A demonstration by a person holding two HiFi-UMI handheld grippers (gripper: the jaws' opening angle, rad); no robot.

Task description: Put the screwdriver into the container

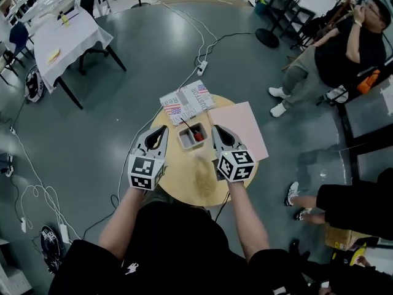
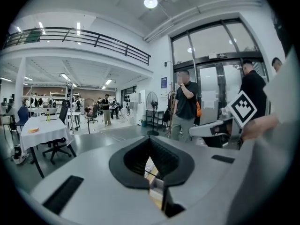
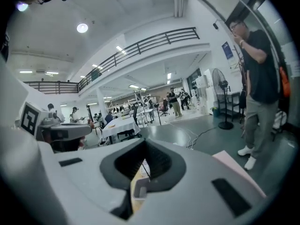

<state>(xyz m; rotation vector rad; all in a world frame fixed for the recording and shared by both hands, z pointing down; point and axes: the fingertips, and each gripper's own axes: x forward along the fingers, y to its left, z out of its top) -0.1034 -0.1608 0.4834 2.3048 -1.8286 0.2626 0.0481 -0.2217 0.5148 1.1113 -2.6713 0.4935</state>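
Left gripper (image 1: 161,129): fingers closed tip to tip, nothing between them. Right gripper (image 1: 217,129): likewise closed, empty. Count: one container (image 1: 183,141), one screwdriver (image 1: 198,135). The container stands on the round surface (image 1: 184,180) with a gripper on either side. The screwdriver lies inside the container, its dark shaft angled over the far rim.

A big hall with a shiny grey floor (image 1: 123,103).
A white-clothed table (image 1: 67,35) stands left; a dark balcony rail (image 2: 79,34) runs high up.

Red-handled screwdriver (image 1: 197,134) in grey container (image 1: 184,141) (shaft seemingly tilted out)
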